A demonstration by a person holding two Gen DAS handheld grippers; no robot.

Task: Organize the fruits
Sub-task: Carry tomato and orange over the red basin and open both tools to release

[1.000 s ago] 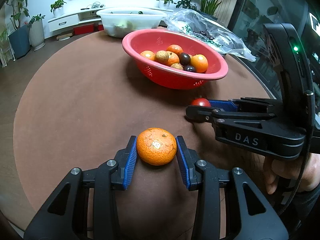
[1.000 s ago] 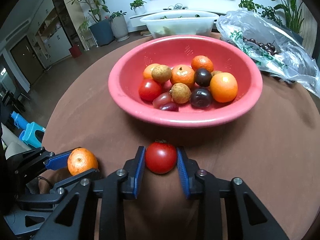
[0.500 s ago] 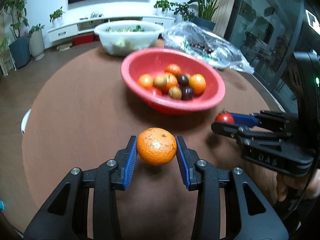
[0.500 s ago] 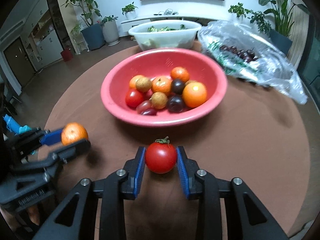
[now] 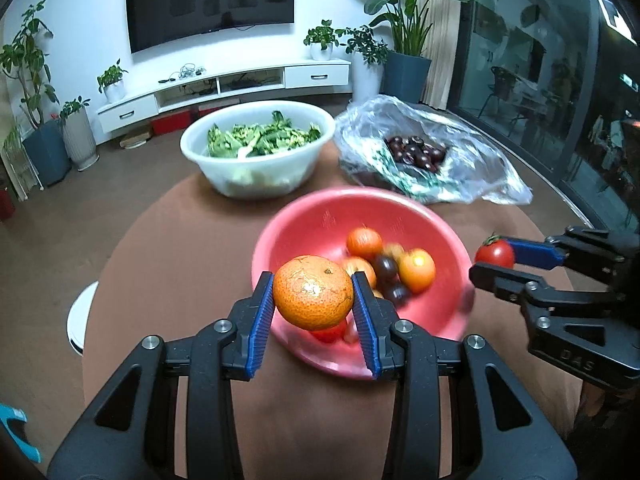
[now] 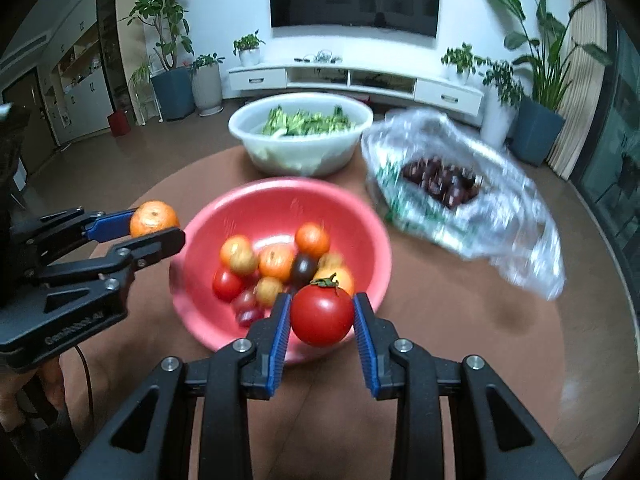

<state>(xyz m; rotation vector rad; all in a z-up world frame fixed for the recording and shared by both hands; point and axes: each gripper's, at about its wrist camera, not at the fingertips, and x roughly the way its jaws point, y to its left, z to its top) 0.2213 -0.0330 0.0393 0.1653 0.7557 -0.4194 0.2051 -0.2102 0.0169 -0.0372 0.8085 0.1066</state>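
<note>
Orange peel, dimpled and a little scarred, fills the gap between the blue pads of the left gripper [image 5: 313, 299]: the mandarin [image 5: 313, 298] is clamped there, held in the air at the near left rim of the red bowl [image 5: 320, 216]. The tomato [image 6: 322, 315], glossy red with its green stalk uppermost, is pinched the same way in the right gripper [image 6: 322, 320], whose fingers are closed on its sides, and it hangs over the bowl's near right edge. Inside the bowl lie more mandarins, tomatoes, dark plums and some small brownish fruit, heaped towards the near side.

The step in hand looks to be carrying both fruits to the bowl and letting them go. To do it well, bring each fruit fully inside the rim, lower it close to the heap, and only then spread the fingers, so that the tomato does not bruise or the mandarin bounce out onto the brown surface [image 5: 168, 264]. The two grippers sit near one another across the bowl, so releasing one at a time would avoid a knock. Beyond stand a white bowl of greens [image 5: 256, 160] and a plastic bag of dark fruit [image 5: 472, 176], both well clear.
</note>
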